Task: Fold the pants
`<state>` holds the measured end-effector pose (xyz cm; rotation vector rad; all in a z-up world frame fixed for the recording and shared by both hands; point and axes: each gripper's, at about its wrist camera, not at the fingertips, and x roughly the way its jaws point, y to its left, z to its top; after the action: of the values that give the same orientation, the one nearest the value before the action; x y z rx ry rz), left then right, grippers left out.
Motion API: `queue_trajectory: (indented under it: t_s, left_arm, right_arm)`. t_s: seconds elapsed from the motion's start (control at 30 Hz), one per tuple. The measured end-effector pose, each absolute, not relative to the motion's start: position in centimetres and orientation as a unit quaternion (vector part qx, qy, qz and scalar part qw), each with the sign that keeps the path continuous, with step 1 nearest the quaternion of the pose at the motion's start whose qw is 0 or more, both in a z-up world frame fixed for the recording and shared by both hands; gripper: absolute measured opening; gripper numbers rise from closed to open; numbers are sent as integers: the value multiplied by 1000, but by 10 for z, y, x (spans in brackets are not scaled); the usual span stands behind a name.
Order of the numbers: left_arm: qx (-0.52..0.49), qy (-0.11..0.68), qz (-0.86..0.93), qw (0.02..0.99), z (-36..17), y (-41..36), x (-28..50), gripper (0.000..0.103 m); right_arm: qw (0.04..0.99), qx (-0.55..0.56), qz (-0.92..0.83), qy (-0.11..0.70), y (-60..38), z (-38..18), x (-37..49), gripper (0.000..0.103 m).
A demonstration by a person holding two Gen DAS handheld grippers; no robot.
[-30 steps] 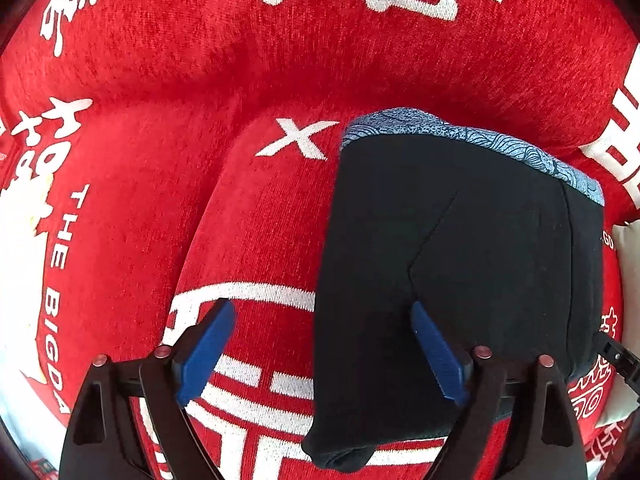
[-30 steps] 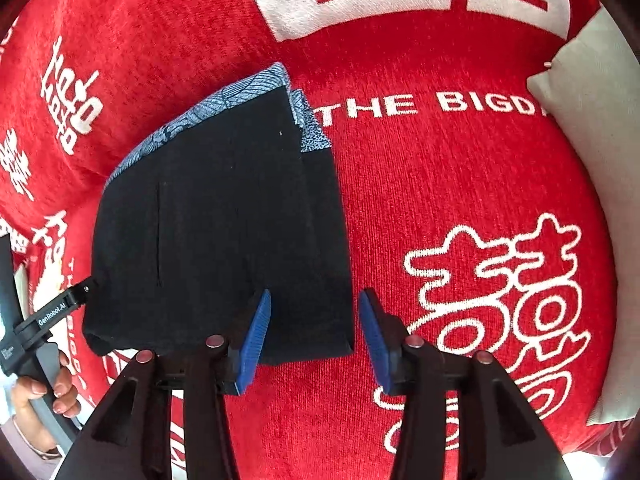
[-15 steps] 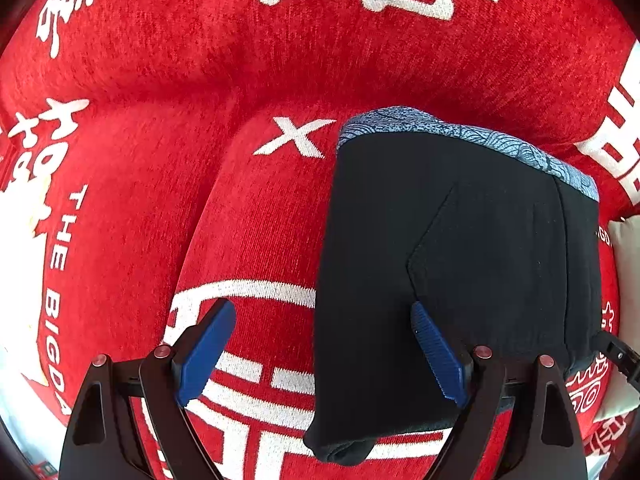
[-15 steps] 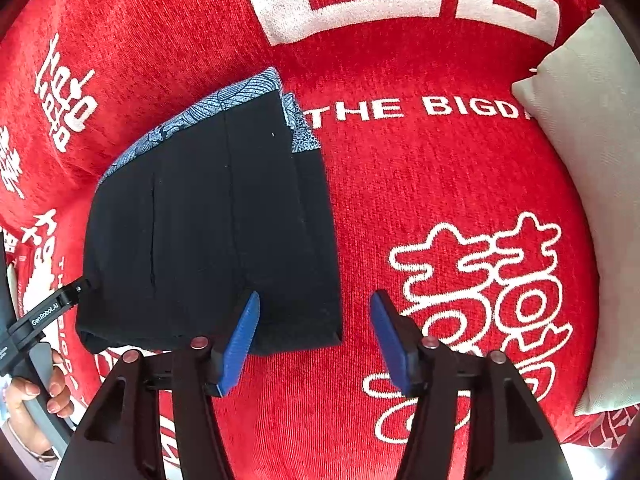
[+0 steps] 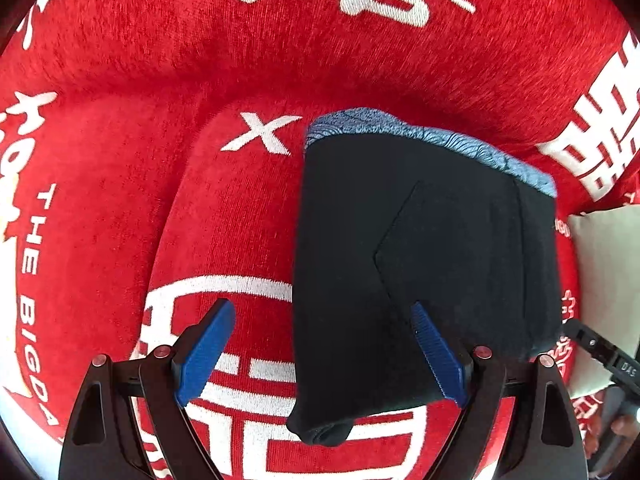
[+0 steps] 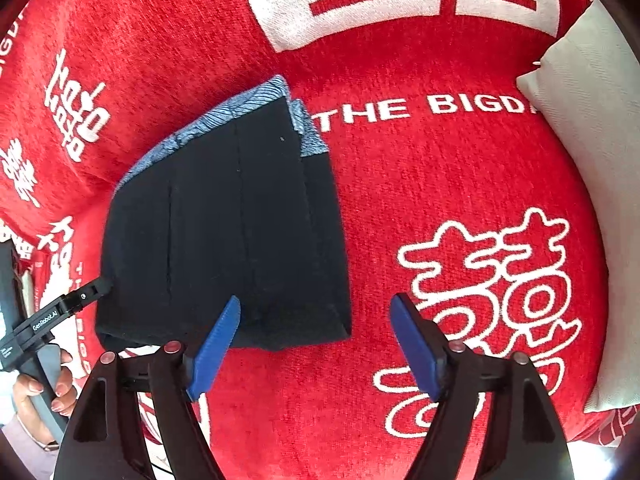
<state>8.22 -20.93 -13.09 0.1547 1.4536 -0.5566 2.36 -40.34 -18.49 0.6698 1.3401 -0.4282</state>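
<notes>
One red blanket [image 5: 120, 152], white lettering; folded pants [image 5: 420, 260] atop; pillow [image 6: 592, 128] beside.

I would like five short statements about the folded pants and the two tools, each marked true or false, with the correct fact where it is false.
1. The black pants lie folded on a red blanket with white print. True.
2. The waistband showing at the far edge of the pants is plain white. False: it is blue with a fine pattern.
3. The right tool is shut on the pants. False: its jaws are opening, with only the near corner of the pants under the gap.
4. The left tool stands open over the near left edge of the pants. True.
5. A pale cushion lies on top of the pants. False: it sits apart, at the blanket's right side.
</notes>
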Motion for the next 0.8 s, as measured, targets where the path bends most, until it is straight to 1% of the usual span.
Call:
queue_trajectory:
  t_s: [0.27, 0.47, 0.57, 0.7, 0.8]
  left_arm:
    - [20, 683, -254, 685, -142, -201, 98, 90]
    - [26, 685, -289, 669, -141, -210, 103, 90]
    - [16, 698, -315, 643, -148, -219, 110, 90]
    - [34, 703, -290, 649, -158, -223, 119, 90]
    - [13, 708, -295, 642, -160, -223, 125, 90]
  right_arm:
    - [703, 353, -175, 592, -411, -197, 19, 82]
    - [702, 377, -166, 581, -425, -200, 17, 82]
    - [703, 396, -162, 568, -438, -201, 19, 83]
    - [694, 423, -155, 561, -455, -211, 26, 83]
    - [685, 438, -141, 564, -464, -221, 32, 83]
